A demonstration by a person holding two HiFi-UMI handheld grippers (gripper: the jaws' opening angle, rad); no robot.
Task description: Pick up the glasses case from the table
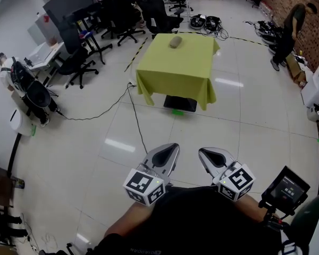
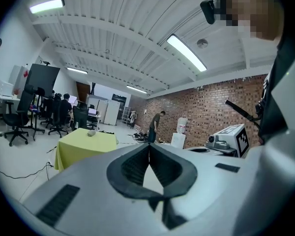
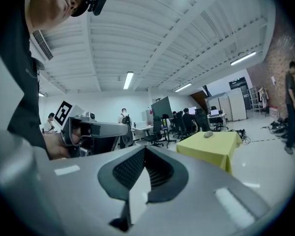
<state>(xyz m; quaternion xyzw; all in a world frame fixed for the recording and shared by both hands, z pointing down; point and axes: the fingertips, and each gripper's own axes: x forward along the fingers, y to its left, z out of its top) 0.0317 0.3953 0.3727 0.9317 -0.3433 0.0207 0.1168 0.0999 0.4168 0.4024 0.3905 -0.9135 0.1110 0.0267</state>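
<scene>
Nearest are the two grippers, held low in front of the person's dark shirt: the left gripper [image 2: 149, 146] has its jaws pressed together with nothing between them, and the right gripper [image 3: 145, 148] is likewise closed and empty, both pointing roughly level toward the far side of the room. Beyond them is a stretch of bare tiled floor, crossed on the left by a black cable [image 1: 137, 122]. Well apart from the grippers stands the table [image 1: 175, 70] under a yellow-green cloth that hangs down its sides. The case [image 1: 175, 41] lies alone on the cloth near the table's far edge, a small grey rounded oblong. Office chairs [image 1: 77, 65] stand far left; a person [image 1: 287, 33] bends by the brick wall far right. The task looks to be at the approach, with no reach begun. The case is probably light and stiff-shelled, with a smooth curved surface that may slip, so it seems best taken across its narrow width at the middle, jaws opened first, without snagging the loose cloth beneath it
</scene>
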